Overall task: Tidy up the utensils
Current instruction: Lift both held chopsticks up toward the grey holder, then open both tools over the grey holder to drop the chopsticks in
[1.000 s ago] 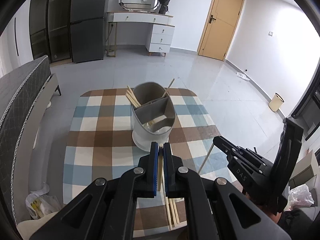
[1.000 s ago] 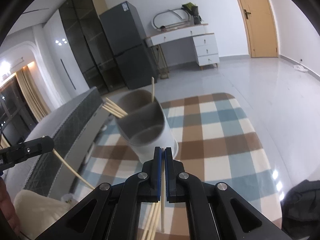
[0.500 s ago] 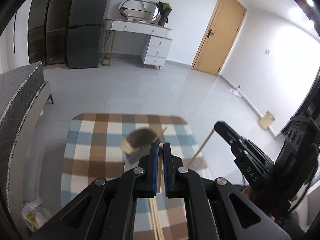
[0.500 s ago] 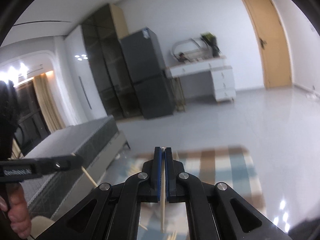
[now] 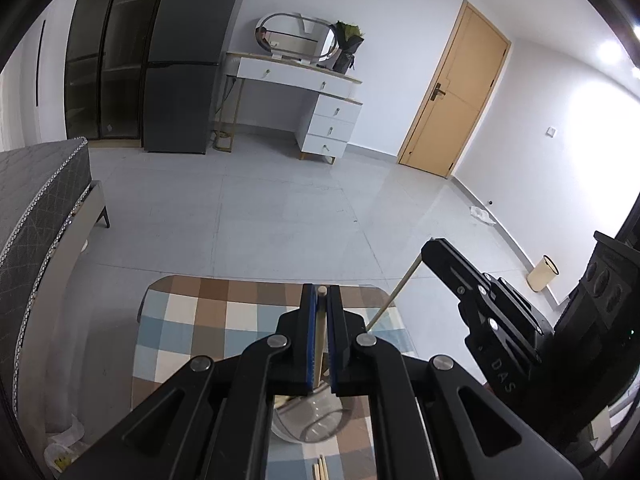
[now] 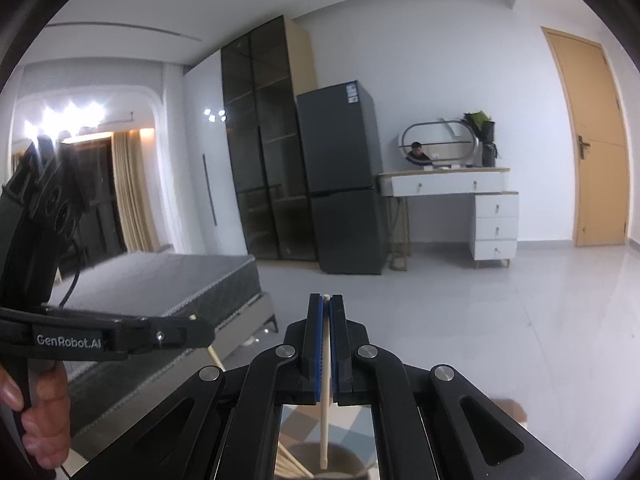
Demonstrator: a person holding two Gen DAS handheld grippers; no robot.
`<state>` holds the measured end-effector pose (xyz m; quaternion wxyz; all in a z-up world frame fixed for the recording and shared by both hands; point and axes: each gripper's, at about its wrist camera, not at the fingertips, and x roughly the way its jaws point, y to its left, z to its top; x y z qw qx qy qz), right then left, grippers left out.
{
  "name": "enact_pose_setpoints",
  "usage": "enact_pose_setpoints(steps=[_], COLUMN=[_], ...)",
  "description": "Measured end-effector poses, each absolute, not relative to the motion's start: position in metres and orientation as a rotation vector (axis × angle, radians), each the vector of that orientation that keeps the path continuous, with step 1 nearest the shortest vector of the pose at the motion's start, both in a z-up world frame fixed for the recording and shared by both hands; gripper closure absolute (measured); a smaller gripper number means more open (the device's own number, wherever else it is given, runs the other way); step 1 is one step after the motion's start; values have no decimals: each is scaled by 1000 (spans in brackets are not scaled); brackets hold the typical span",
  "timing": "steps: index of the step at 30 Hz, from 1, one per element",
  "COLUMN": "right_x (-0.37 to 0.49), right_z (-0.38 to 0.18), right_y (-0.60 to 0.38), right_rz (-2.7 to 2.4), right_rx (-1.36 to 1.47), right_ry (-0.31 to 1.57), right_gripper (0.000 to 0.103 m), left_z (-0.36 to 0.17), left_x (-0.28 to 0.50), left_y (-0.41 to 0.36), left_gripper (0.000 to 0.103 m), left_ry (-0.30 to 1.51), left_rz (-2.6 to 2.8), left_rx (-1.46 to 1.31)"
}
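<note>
Hanging upright between blue pads, one chopstick [image 5: 319, 336] is clenched in the left gripper [image 5: 321, 300] and a second chopstick [image 6: 325, 392] in the right gripper [image 6: 327, 312], each stick's tip showing just past the fingertips. Below both, near the bottom edge, the grey utensil holder [image 6: 340, 460] stands on the checked tablecloth [image 5: 192, 320], with more chopsticks [image 5: 320, 472] lying on the cloth nearer still. Far off, a white dresser [image 5: 316, 108] stands left of a wooden door [image 5: 456, 96].
</note>
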<state>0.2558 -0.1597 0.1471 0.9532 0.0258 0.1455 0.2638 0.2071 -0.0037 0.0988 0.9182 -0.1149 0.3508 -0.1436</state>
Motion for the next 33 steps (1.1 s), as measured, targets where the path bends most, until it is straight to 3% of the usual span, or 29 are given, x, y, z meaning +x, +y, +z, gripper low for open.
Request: enact_pose_setpoints(steps=[10, 15, 17, 19, 20, 22, 26, 31, 33], right_x=[265, 256, 250, 243, 240, 231, 209, 180, 163], right_z=[103, 83, 76, 70, 69, 68, 69, 78, 86], right_y=[-143, -134, -137, -144, -149, -158, -175, -192, -196], right_rz=[588, 640, 643, 640, 644, 644, 596, 563, 561], right_rx=[-59, -121, -114, -72, -48, -9, 54, 137, 169], right_ry=[323, 359, 386, 408, 412, 431, 462, 478, 477], right_gripper=[101, 98, 88, 58, 58, 58, 56, 37, 35], left_z=[71, 56, 54, 55, 58, 61, 72, 83, 89], left_x=[212, 214, 212, 205, 200, 191, 170, 147, 134], left_y=[-6, -1, 3, 11, 16, 19, 24, 24, 20], left_gripper=[102, 102, 91, 81, 71, 65, 63, 57, 57], left_ry=[728, 826, 862, 852, 844, 834, 818, 796, 785], left_rz=[-312, -363, -322, -305, -294, -273, -243, -225, -228], left_rx=[-201, -211, -198, -226, -235, -228, -234, -244, -227])
